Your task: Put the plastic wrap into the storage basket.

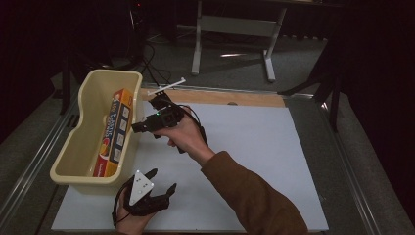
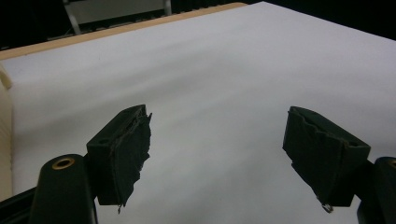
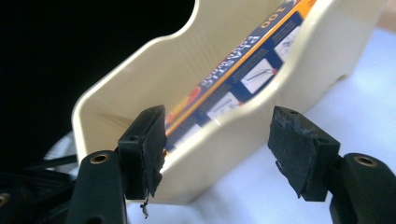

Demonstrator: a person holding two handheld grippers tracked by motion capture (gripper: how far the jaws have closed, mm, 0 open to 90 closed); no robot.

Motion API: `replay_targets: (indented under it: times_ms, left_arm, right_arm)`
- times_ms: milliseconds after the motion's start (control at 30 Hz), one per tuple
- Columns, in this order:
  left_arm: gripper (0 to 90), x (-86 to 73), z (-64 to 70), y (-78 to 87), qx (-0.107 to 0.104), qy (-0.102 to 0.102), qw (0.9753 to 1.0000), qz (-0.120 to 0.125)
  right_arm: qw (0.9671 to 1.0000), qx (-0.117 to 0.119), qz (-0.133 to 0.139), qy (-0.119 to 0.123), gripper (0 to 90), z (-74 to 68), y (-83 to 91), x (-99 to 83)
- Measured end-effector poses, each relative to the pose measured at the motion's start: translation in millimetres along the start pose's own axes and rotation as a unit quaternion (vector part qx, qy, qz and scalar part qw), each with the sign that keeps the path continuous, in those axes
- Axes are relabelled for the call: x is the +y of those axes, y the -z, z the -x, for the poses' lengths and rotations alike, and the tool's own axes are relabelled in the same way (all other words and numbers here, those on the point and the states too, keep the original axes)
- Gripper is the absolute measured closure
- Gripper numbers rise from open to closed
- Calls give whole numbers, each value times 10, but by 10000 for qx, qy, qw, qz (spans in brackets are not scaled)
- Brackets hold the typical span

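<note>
**Box in the tub, both grippers empty**

Over at the left side of the table, the cream plastic tub (image 1: 83, 152) sits on the white sheet (image 1: 244, 161), and inside it the long orange-and-blue box (image 1: 113, 133) leans on its edge against the tub's right-hand wall, one end poking up near the far rim. In the right gripper view the box (image 3: 243, 70) shows plainly over the dip in the tub's wall (image 3: 261, 126), its printed face turned toward the camera.

The right gripper (image 1: 139, 127) hangs just beside that right wall, pointing in at the tub, held by a hand (image 1: 183, 134) on a brown-sleeved arm that reaches across the sheet. Its jaws stand wide apart with nothing between them; the right gripper view has them framing the tub's rim, and whether they touch it I cannot tell.

Down near the front edge, the left gripper (image 1: 161, 186) sits low over the sheet, just by the tub's near corner, grey three-cornered plate (image 1: 139, 188) on top. Its jaws are spread wide too, and the left gripper view has bare white sheet (image 2: 224, 93) between them.
</note>
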State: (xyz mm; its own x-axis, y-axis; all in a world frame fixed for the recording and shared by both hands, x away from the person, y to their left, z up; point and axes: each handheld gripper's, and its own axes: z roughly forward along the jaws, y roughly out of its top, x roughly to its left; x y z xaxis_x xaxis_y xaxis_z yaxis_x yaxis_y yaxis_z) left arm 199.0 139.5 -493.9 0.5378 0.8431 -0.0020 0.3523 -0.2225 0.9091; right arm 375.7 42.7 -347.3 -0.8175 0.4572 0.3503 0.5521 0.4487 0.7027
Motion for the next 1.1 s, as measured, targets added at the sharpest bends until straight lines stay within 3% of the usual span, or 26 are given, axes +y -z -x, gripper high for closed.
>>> replay_targets:
  times_ms: [67, 133, 167, 200, 233, 500, 567, 600, 633, 767, 800, 833, 1100]
  left_arm:
    - [229, 1, 0, 2, 8, -16, 10000, 3]
    - [228, 1, -2, 2, 7, -7, 10000, -1]
    - [229, 0, -3, 3, 16, -5, 10000, 8]
    - [229, 0, -3, 3, 16, -5, 10000, 8]
    - [229, 1, -4, 3, 17, 10, 10000, 7]
    - [229, 5, -1, -7, 25, -24, 10000, -22]
    - [228, 5, 0, -13, 29, -39, 10000, -39]
    - [228, 5, 0, -13, 29, -39, 10000, -39]
    - [229, 3, -2, -17, 31, -34, 10000, -36]
    - [229, 3, -2, -21, 46, -54, 10000, -48]
    - [229, 3, -2, -21, 46, -54, 10000, -48]
    - [228, 0, -2, -26, 50, -28, 10000, -49]
    - [229, 3, -22, -20, 73, -19, 10000, -51]
  right_arm:
    - [9996, -152, 67, 211, 344, 9, 75, -87]
    - [9996, -119, 90, 228, 339, 23, 122, -138]
    - [9996, 17, 234, 177, 333, 70, 218, -267]
    - [9996, 17, 234, 177, 333, 70, 218, -267]
    - [9994, 48, 313, 147, 327, 131, 312, -402]
    - [9968, -434, 594, 315, 318, 324, 641, -900]
    - [9930, -732, 735, 562, 313, 345, 762, -1169]
    - [9930, -732, 735, 562, 313, 345, 762, -1169]
    - [9899, -925, 840, 674, 310, 368, 830, -1356]
    - [9847, -1285, 861, 807, 303, 446, 978, -1667]
    - [9847, -1285, 861, 807, 303, 446, 978, -1667]
    - [9816, -1435, 892, 885, 295, 508, 1060, -1783]
    - [9744, -1737, 1087, 926, 281, 678, 1331, -2211]
